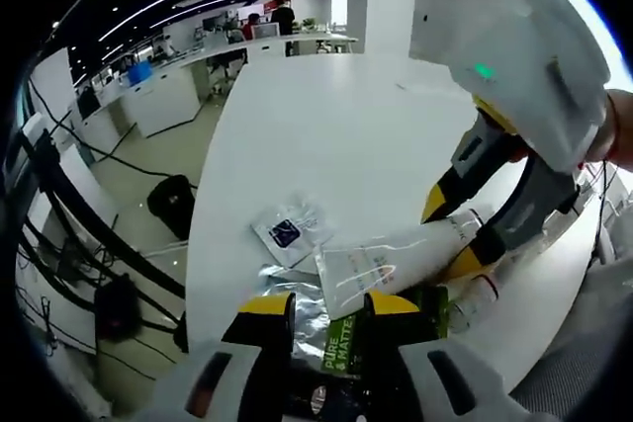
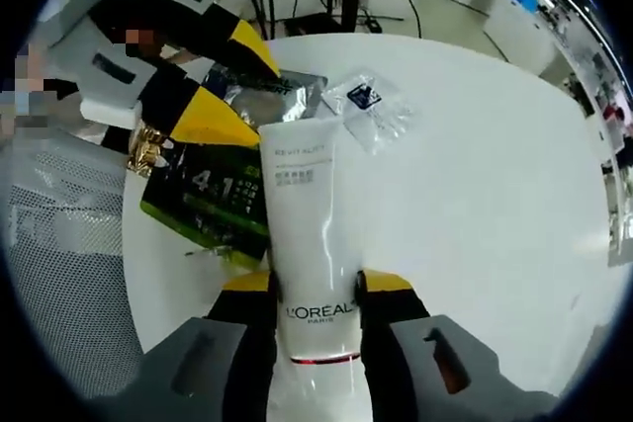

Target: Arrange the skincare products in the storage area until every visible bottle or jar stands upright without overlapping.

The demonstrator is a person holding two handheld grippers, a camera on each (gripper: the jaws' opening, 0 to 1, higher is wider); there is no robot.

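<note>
Right gripper (image 2: 315, 289) clamped on white tube (image 2: 307, 234), near its cap end; tube lies flat, crimped end pointing away, overlapping green pack (image 2: 203, 200). In the left gripper view the tube (image 1: 396, 264) lies across the worktop (image 1: 326, 135) with the right gripper (image 1: 465, 234) on it. Left gripper (image 1: 328, 308) jaws are close together over the green pack (image 1: 341, 343); can't tell if it's pinching it. Silver pouch (image 2: 262, 96) sits behind the pack, clear sachet (image 2: 371, 106) just beside the tube's end, both flat on the white worktop (image 2: 475, 195).
</note>
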